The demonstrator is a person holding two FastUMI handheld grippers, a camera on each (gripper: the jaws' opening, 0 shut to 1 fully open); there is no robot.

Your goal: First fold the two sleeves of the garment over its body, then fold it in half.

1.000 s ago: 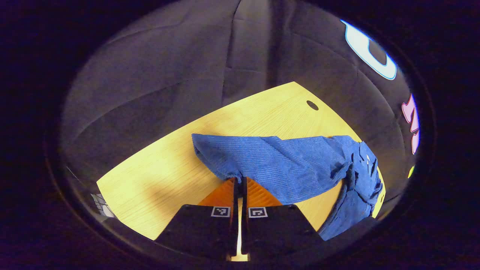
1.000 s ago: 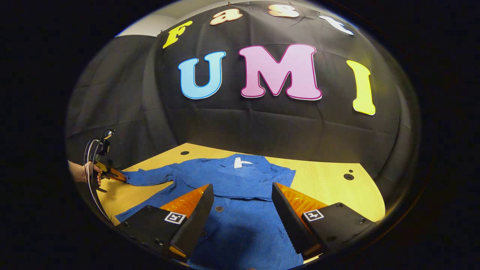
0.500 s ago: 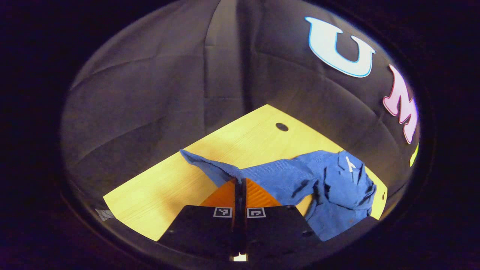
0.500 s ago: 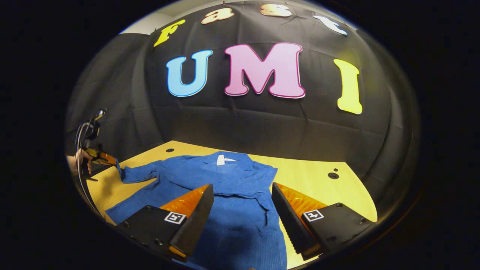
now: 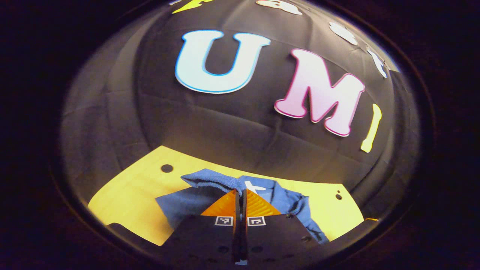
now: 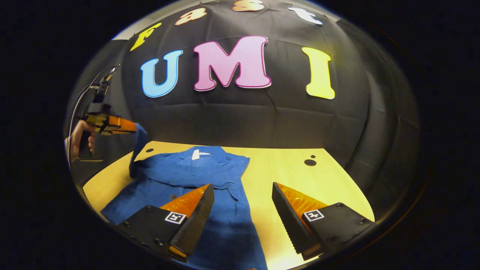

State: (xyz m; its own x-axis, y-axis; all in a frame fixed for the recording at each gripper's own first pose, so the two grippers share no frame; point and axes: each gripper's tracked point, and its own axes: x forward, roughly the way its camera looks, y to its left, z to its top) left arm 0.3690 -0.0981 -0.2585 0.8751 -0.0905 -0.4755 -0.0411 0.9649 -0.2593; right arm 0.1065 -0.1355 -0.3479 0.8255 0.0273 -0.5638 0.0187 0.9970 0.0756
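Left hand-held gripper [image 5: 240, 193]: fingers pressed together with no visible gap, clamped on the cuff end of a sleeve [image 5: 210, 180] of the blue ribbed-fabric shirt [image 5: 288, 200], cuff bunched and draped over the fingertips. In the right gripper view the same left hand-held gripper [image 6: 131, 127] sits at the far left, gripped by a person's hand [image 6: 80, 137], raised well above the table, with the sleeve [image 6: 137, 150] hanging from it down to the shirt's shoulder. Right hand-held gripper [image 6: 242, 189]: fingers spread wide, holding nothing, hovering over the near part of the shirt, left finger [image 6: 195, 213] over the blue fabric, right finger [image 6: 290, 213] over bare wood. Shirt [image 6: 195, 176] lies face-up on the light yellow wooden table [image 6: 300, 180], collar toward the back wall with a white neck label [image 6: 197, 153] showing, dark buttons down the front, body mostly flat with some creases near the shoulders. It occupies the left half of the table in the right gripper view; right-hand edge looks folded in on the body. Small dark round holes [image 6: 309, 162] in the tabletop lie well apart from the shirt on the right.
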